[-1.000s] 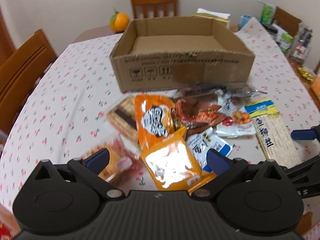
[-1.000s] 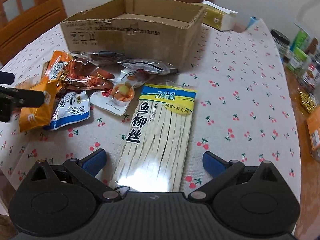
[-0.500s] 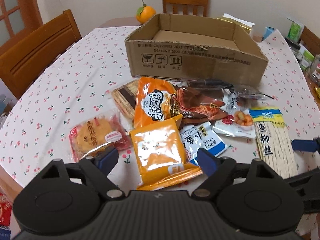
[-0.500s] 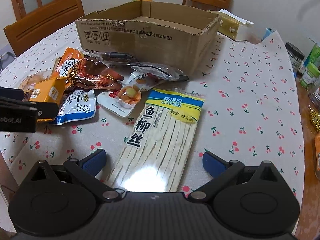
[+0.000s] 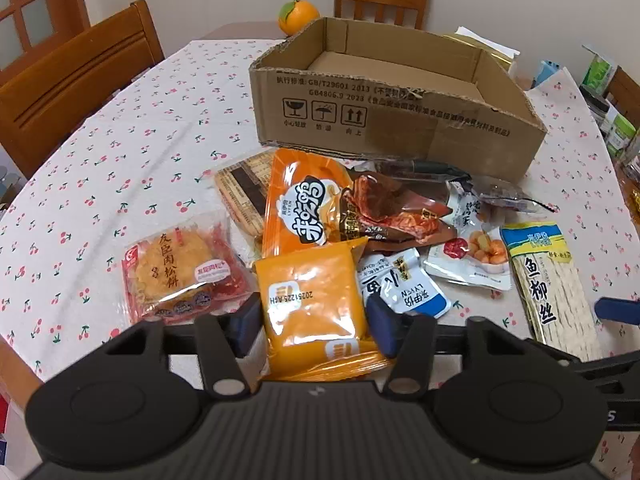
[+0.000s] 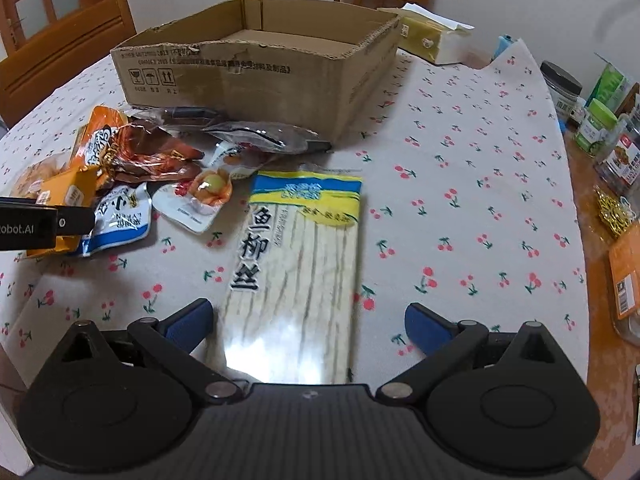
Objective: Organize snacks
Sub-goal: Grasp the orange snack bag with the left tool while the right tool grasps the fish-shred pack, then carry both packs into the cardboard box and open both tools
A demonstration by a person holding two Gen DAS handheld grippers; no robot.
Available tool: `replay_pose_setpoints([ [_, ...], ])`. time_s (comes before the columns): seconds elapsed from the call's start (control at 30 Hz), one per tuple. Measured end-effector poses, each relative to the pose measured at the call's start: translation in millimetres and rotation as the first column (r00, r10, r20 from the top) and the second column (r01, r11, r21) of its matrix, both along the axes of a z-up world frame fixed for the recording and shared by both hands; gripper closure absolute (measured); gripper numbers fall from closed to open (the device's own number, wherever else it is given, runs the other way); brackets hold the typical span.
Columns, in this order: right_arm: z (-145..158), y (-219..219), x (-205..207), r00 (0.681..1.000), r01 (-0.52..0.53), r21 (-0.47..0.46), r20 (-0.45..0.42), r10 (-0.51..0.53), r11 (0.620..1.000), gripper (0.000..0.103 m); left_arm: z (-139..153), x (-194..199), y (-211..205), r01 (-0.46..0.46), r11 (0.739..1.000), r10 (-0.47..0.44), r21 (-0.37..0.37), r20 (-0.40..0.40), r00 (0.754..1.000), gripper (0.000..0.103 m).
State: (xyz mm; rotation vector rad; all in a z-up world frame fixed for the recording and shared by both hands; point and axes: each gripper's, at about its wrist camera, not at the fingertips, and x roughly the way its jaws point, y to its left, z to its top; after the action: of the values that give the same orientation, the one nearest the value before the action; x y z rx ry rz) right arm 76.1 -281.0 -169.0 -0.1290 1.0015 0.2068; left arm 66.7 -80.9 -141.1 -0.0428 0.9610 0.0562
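Cherry-print tablecloth (image 6: 460, 152): left gripper (image 5: 314, 320) pinches the orange snack packet (image 5: 312, 300), right gripper (image 6: 306, 320) spread wide over the fish-strip pack (image 6: 296, 260).

The left tongs (image 5: 314, 322) sit low, their blue pads (image 5: 247, 322) closed in against both edges of an orange packet (image 5: 316, 312). The right tongs (image 6: 308, 322) hover with fingers spread wide, gripping nothing.
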Motion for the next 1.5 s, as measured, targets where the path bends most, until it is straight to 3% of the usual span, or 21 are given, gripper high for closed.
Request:
replay_pose_setpoints([
  [0.13, -1, 8, 3, 1.000, -0.007, 0.005, 0.008, 0.007, 1.000, 0.000, 1, 0, 4, 0.018, 1.000, -0.018, -0.008, -0.004, 1.000, 0.054],
  [0.37, 3, 15, 9, 1.000, 0.011, 0.002, 0.021, -0.011, 1.000, 0.012, 4, 2, 8, 0.082, 0.997, -0.082, -0.006, -0.018, 0.996, 0.057],
  [0.53, 5, 15, 7, 0.999, 0.037, -0.004, 0.008, -0.036, 0.999, 0.016, 4, 3, 11, 0.133, 0.991, -0.133, 0.000, -0.031, 0.991, 0.057],
  [0.67, 7, 17, 4, 0.999, 0.029, -0.004, 0.017, -0.029, 1.000, 0.033, 5, 3, 13, 0.164, 0.986, -0.164, -0.008, -0.033, 0.986, 0.057],
  [0.77, 9, 17, 4, 0.999, 0.032, -0.002, 0.012, -0.031, 1.000, 0.039, 8, 3, 13, 0.194, 0.981, -0.194, -0.008, -0.027, 0.981, 0.058],
  [1.1, 22, 13, 2, 0.999, 0.050, -0.008, -0.006, -0.050, 0.999, 0.043, 27, 2, 14, 0.279, 0.960, -0.279, -0.003, -0.013, 0.960, 0.058],
  [1.5, 62, 4, -1, 0.998, 0.059, -0.004, -0.003, -0.059, 0.998, 0.043, 61, 2, 18, 0.371, 0.928, -0.371, -0.020, -0.013, 0.928, 0.058],
])
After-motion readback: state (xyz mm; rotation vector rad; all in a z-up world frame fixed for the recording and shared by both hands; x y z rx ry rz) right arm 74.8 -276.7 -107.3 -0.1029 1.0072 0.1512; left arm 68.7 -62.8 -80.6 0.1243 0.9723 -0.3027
